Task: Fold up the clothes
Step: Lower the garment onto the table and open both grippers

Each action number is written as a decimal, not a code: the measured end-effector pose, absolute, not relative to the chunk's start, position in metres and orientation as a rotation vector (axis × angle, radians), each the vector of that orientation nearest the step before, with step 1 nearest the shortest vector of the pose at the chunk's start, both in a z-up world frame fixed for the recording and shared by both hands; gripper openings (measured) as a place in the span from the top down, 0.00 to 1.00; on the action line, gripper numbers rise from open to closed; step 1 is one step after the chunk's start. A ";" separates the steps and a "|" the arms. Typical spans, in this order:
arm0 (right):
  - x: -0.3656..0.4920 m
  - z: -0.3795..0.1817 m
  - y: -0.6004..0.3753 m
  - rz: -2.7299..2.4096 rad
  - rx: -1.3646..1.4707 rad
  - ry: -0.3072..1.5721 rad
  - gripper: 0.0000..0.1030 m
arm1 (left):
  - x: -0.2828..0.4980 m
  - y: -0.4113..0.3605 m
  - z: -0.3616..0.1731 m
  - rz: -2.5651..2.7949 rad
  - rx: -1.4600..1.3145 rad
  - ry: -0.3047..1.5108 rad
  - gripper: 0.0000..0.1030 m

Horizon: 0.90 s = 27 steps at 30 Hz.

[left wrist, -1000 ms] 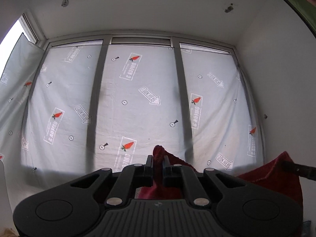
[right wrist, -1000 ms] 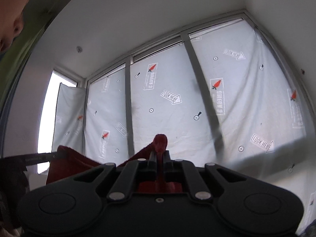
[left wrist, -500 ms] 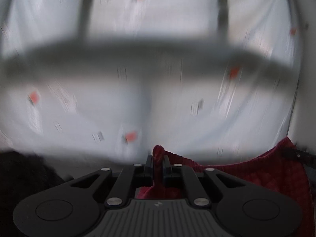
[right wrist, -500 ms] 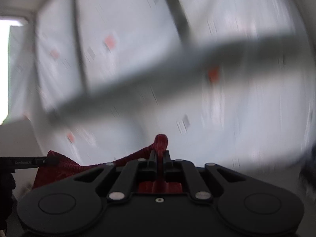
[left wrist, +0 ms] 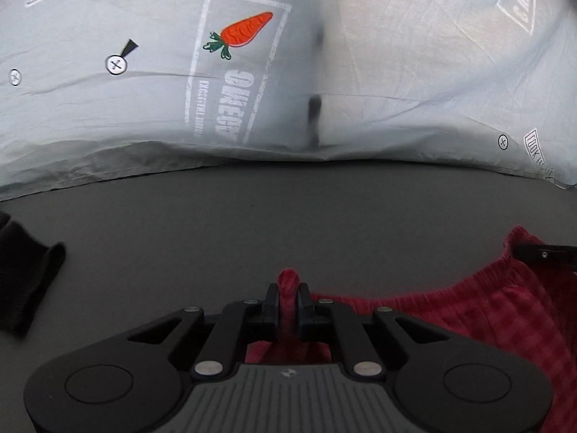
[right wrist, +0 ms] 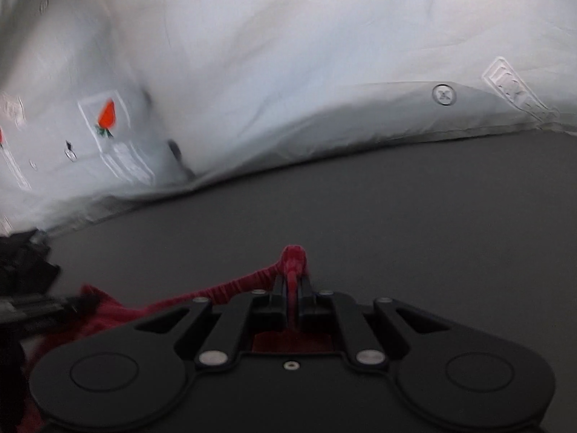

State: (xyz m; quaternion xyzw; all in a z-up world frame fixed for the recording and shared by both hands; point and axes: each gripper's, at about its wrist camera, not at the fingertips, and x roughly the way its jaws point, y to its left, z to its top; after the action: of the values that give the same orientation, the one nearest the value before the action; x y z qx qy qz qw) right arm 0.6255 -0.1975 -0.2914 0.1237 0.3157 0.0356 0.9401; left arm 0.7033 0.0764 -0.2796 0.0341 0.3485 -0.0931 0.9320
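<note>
Between both clamped tongs, left (left wrist: 287, 297) and right (right wrist: 295, 294), stretches a red checked garment (left wrist: 479, 310).

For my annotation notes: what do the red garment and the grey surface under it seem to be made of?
Red garment: apparently soft knit fabric, matte, with a checked texture and a gathered, ribbed edge. Grey surface: smooth, matte and uniform; the material cannot be told.

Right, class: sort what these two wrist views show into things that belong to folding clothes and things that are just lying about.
Belongs to the job:
- red garment, its top edge stretched between both grippers
- left gripper, shut on one corner
- right gripper, shut on the other corner
- grey table

Just lying about:
- black cloth at the left
- carrot-print sheet behind
</note>
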 end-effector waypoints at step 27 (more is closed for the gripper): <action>0.484 -0.257 -0.259 -0.160 -0.042 0.662 0.24 | 0.559 0.162 -0.211 0.111 -0.028 0.722 0.40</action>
State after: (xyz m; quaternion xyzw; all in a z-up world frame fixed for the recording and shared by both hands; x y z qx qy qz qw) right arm 0.4839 -0.2586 -0.2565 -0.0204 0.3248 -0.0784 0.9423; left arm 0.5588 0.1615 -0.2108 -0.0136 0.3530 0.0543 0.9339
